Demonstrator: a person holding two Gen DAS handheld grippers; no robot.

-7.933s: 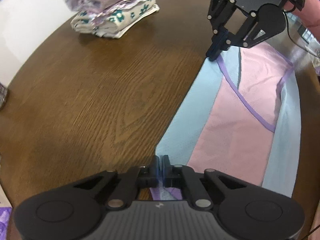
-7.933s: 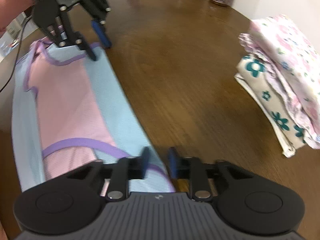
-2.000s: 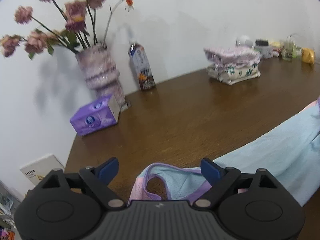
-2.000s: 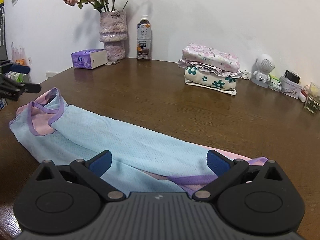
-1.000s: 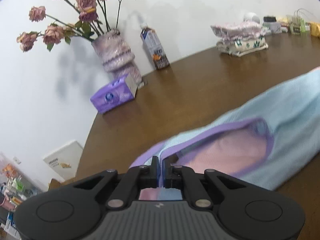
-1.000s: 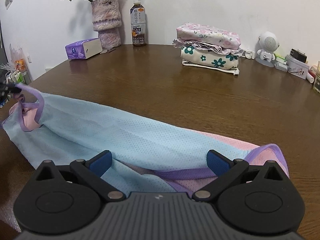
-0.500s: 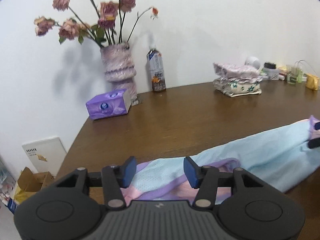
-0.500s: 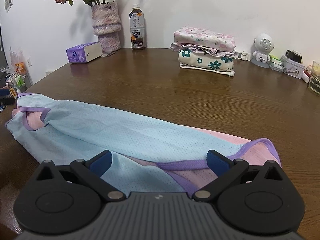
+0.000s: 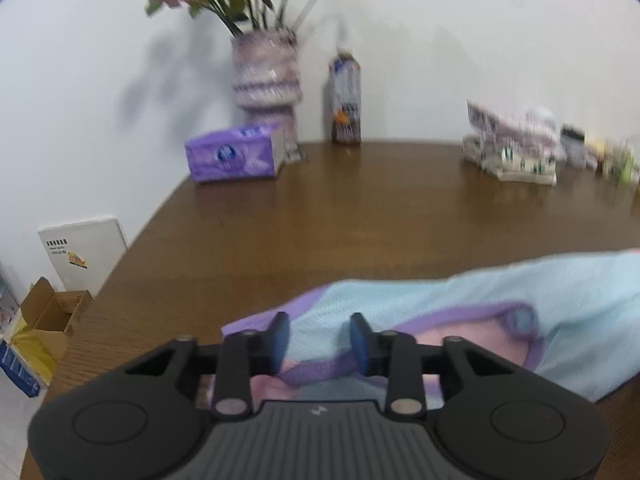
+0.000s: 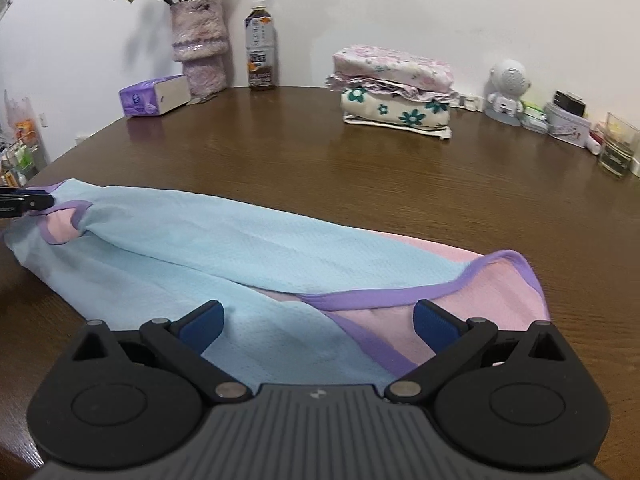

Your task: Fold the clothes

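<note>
- The left wrist view is motion-blurred: the folded stack (image 9: 516, 148), bottle (image 9: 345, 100) and vase (image 9: 267, 76) at the far wall are smeared, and the garment (image 9: 500, 320) is cut off at the right edge.
- The right wrist view is sharp and shows the whole blue, pink and purple-trimmed garment (image 10: 248, 248) lying lengthwise on the brown surface (image 10: 360, 168), plus a white speaker figure (image 10: 507, 88) that the left view leaves unclear.
- Only the left view shows a cardboard box (image 9: 44, 320) on the floor.
- The left gripper (image 9: 319, 338) is partly spread, its fingers either side of the garment's purple-edged end, clasping nothing.
- The right gripper (image 10: 318, 322) is spread wide over the opposite end, released.
- The left gripper's dark tip (image 10: 24, 204) appears at the garment's far end.
</note>
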